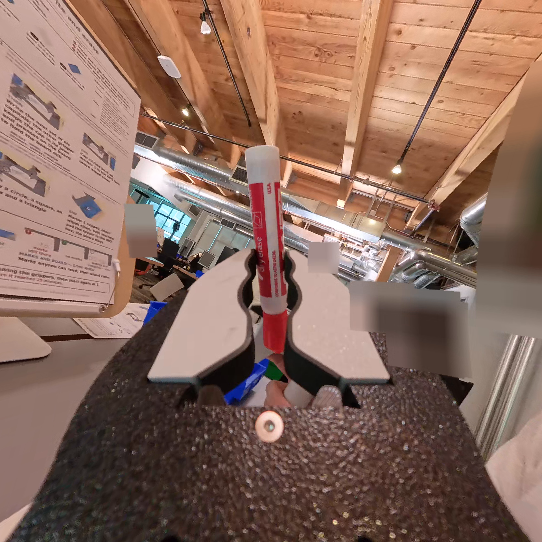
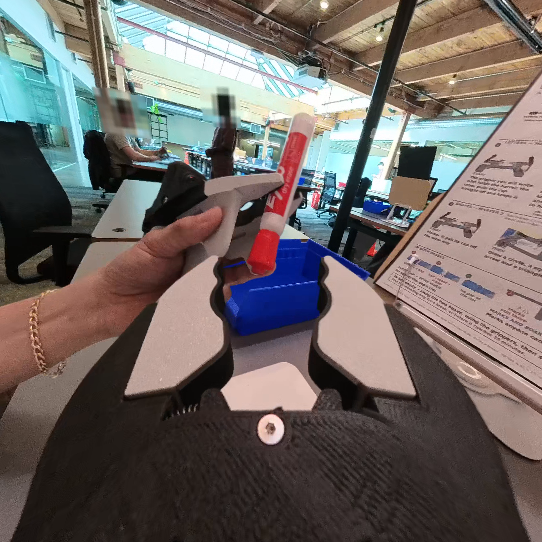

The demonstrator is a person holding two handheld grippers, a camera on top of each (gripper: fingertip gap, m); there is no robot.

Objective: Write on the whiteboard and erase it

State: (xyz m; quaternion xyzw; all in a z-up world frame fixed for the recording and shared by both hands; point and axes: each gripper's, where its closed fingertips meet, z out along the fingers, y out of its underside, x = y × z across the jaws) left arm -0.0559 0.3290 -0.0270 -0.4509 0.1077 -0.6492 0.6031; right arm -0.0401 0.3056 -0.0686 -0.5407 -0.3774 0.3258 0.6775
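- Surface (image 2: 264,349), grey, carries one blue bin (image 2: 275,302) just ahead of the right claw; the bin's open top faces away and its inside is mostly hidden, so what it holds cannot be told.
- Instruction sheet (image 2: 481,258) on a slanted stand rises at the right edge of the right wrist view; the same sheet (image 1: 58,164) fills the left of the left wrist view. A second printed sheet (image 1: 117,322) lies flat on the surface below it.
- Corner of a white board (image 2: 269,387) shows on the surface between the right claw's fingers, close to the camera.
- Right claw (image 2: 269,281) is spread wide and holds nothing; the blue bin shows through the gap.
- Left claw (image 1: 268,272) is closed down narrow on one red marker (image 1: 268,234), gripping the labelled barrel. From the right wrist view the left claw (image 2: 283,190) is seen raised above the bin in a person's hand (image 2: 164,249) with a gold chain bracelet (image 2: 36,331) at the wrist.
- Red marker (image 2: 281,193) stands nearly upright, white butt end up, red cap (image 1: 274,331) still on and pointing down between the fingers.
- Through the left claw's gap, one green-capped marker (image 1: 275,375) partly shows below, beside a scrap of blue bin (image 1: 249,384).
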